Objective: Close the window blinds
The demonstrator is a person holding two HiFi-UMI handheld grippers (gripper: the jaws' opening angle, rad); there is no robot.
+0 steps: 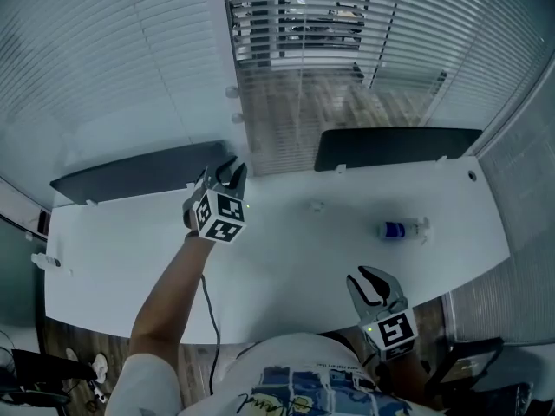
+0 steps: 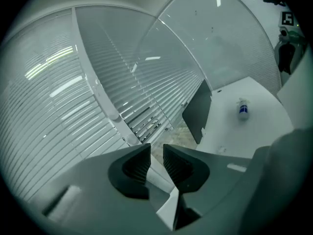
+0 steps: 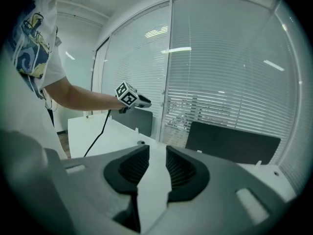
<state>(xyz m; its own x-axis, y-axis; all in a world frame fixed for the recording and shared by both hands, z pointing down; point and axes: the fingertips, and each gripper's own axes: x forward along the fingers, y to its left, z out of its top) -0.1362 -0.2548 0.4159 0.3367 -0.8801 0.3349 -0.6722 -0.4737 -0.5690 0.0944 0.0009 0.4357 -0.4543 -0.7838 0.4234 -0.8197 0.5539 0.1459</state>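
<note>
The window blinds (image 1: pixel 299 24) hang behind the white table; in the middle pane their slats stand tilted open in the upper part, and dark shapes show through. The same open slats (image 2: pixel 144 125) appear in the left gripper view, straight beyond the jaws. My left gripper (image 1: pixel 232 173) is stretched over the table's far edge towards that pane, its jaws a narrow gap apart with nothing between them (image 2: pixel 156 153). My right gripper (image 1: pixel 373 280) hovers over the table's near edge, close to my body, jaws slightly apart and empty (image 3: pixel 157 153).
Two dark panels (image 1: pixel 139 173) (image 1: pixel 395 146) stand along the far edge of the table (image 1: pixel 286 258). A small bottle with a blue label (image 1: pixel 401 229) lies at the right. Two small white knobs (image 1: pixel 232 92) sit on the window post. A cable trails from my left arm.
</note>
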